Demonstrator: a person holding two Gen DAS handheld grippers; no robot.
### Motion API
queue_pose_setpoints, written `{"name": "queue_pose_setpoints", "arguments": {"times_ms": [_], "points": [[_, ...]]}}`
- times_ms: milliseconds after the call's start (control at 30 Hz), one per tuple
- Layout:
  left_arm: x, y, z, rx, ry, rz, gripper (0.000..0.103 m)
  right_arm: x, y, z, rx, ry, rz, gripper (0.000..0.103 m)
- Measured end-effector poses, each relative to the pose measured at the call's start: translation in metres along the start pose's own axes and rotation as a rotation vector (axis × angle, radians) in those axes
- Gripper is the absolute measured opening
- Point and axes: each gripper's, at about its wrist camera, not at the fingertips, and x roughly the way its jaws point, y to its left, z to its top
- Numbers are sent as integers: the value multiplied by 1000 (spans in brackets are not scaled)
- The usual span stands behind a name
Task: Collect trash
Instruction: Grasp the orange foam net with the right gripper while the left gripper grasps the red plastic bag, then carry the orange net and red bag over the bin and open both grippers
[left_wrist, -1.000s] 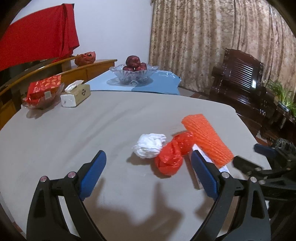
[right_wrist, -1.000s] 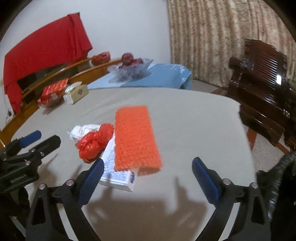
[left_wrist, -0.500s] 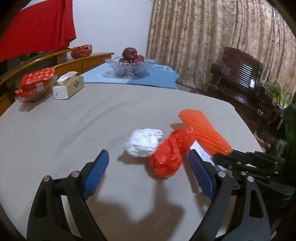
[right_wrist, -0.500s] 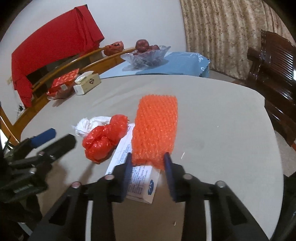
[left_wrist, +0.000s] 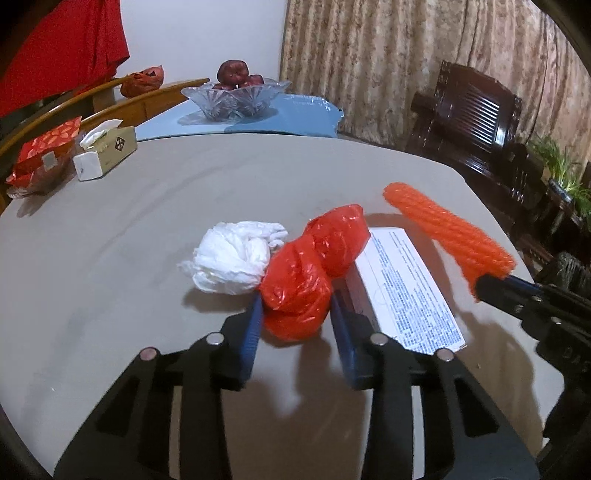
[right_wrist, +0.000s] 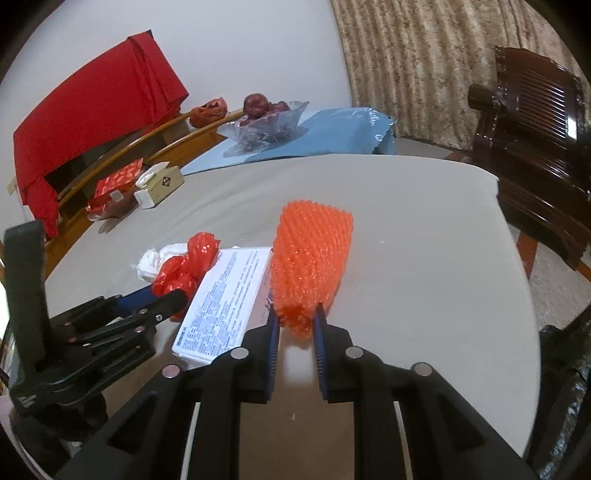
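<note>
A second ago both our grippers hung wide apart; now the right gripper (right_wrist: 295, 325) has its jaws clenched on the near end of the orange foam net (right_wrist: 310, 254), lifted at mid-frame, and the left gripper (left_wrist: 295, 317) has its jaws closed around the red plastic bag (left_wrist: 314, 269). The white tissue wad (left_wrist: 232, 258) and printed box (left_wrist: 406, 288) remain on the surface (left_wrist: 147, 221), so we judge two pieces secured, two left

Bare table (left_wrist: 110, 236) lies left; white wad (left_wrist: 231, 258) crowds red bag (left_wrist: 314, 273).
</note>
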Motion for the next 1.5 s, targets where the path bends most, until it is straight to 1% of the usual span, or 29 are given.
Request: {"name": "queue_pose_setpoints", "arguments": {"times_ms": [100,167,333,467,633,767,967,1233,1500], "points": [[-3,-1,0,2,-8,10,28,-8,-2,-2,7,-10,-5,18],[-7,-2,0,-2,-15,11,27,-13,-3,-3,11,-17,-4,18],[-33,-7,0,-3,-65,7,27,-28,2,-4,0,-40,-10,18],[-62,-11,0,-8,-105,9,27,-42,6,-5,-3,-62,-9,18],[-89,-19,-2,-6,-125,13,27,-64,8,-9,-1,-87,-12,18],[-109,-28,-5,-13,-138,-2,26,-87,9,-11,-3,-112,-18,18],[-135,-52,-10,17,-160,-28,27,-120,10,-15,-9,-149,-35,18],[-158,-83,-14,47,-189,-67,26,-156,6,-26,-1,-181,-63,18],[-173,-121,-18,98,-203,-126,26,-196,-15,-34,30,-226,-108,18]]}}
